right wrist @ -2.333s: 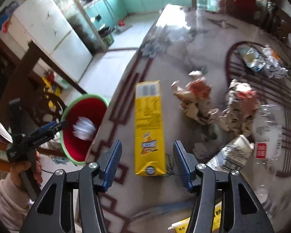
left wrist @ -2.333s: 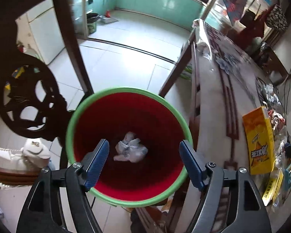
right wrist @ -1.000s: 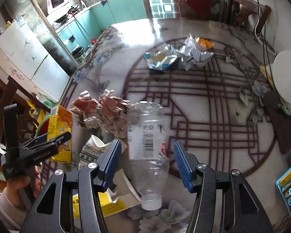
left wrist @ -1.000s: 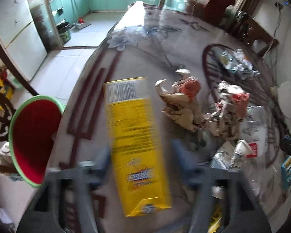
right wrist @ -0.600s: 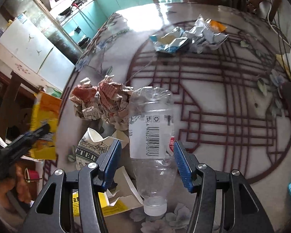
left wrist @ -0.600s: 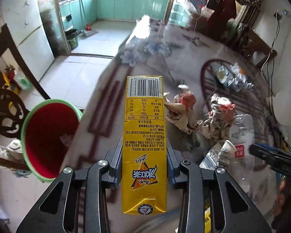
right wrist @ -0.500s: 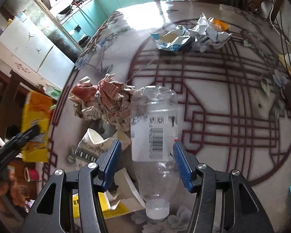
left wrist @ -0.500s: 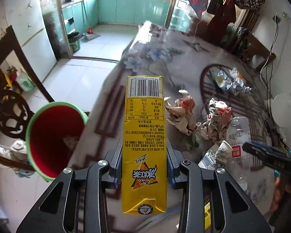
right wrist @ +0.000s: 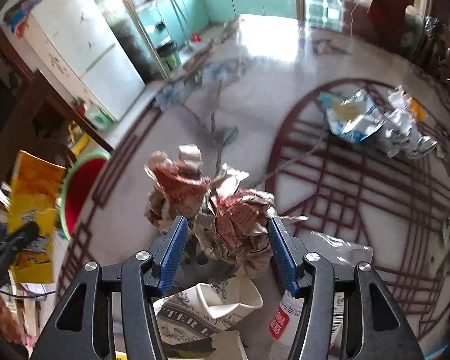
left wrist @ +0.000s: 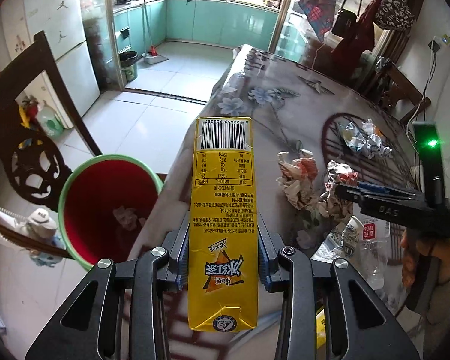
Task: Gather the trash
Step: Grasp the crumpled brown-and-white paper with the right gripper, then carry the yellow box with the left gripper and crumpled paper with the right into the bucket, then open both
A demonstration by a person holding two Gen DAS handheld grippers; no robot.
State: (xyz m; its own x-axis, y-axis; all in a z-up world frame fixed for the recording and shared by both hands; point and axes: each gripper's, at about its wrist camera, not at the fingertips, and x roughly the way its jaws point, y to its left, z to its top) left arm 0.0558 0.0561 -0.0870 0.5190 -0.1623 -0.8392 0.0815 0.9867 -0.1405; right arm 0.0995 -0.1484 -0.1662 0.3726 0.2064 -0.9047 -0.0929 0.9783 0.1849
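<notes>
Here my left claw [left wrist: 223,250] was clenched on the tall yellow drink carton [left wrist: 223,225], which filled the centre of the left wrist frame above the patterned desk [left wrist: 285,108]. The red bin with a green rim [left wrist: 105,207] sat at lower left, holding a crumpled scrap. My right claw [right wrist: 228,250] hung released in the lower middle of its frame, over the crumpled red-and-brown paper wad [right wrist: 222,213].
</notes>
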